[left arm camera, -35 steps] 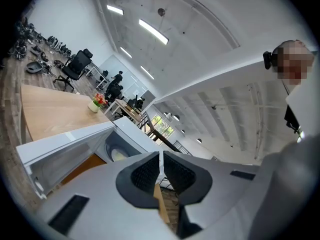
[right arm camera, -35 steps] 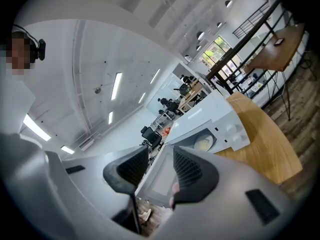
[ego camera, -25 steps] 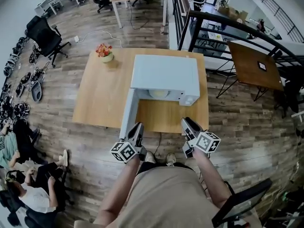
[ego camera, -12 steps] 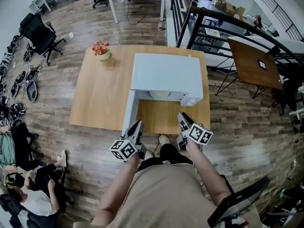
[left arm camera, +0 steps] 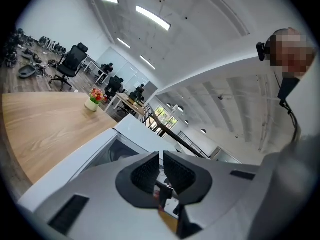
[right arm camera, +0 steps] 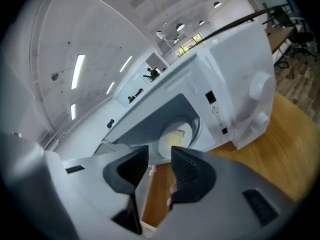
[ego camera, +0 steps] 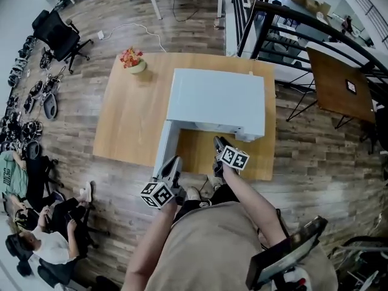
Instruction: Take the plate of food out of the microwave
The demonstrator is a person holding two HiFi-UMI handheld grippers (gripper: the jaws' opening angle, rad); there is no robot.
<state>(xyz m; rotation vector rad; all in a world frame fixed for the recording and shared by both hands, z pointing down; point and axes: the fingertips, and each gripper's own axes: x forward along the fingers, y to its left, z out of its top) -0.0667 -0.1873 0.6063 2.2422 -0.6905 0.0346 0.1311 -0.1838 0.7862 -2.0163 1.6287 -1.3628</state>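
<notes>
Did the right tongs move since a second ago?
Yes. The right tongs crossed the near edge of the light wooden table, toward the open front of the white microwave.

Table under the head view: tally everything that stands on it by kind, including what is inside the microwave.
Microwave: 1
Flower pot: 1
Plate of food, inside the microwave: 1
Total: 3

A tan short-sleeved shirt (ego camera: 206, 247) is worn. The grey left gripper (ego camera: 174, 161) and right gripper (ego camera: 217, 142) bear black-and-white marker cubes (ego camera: 157, 194) and dark ribbed pads (left arm camera: 147, 174).
</notes>
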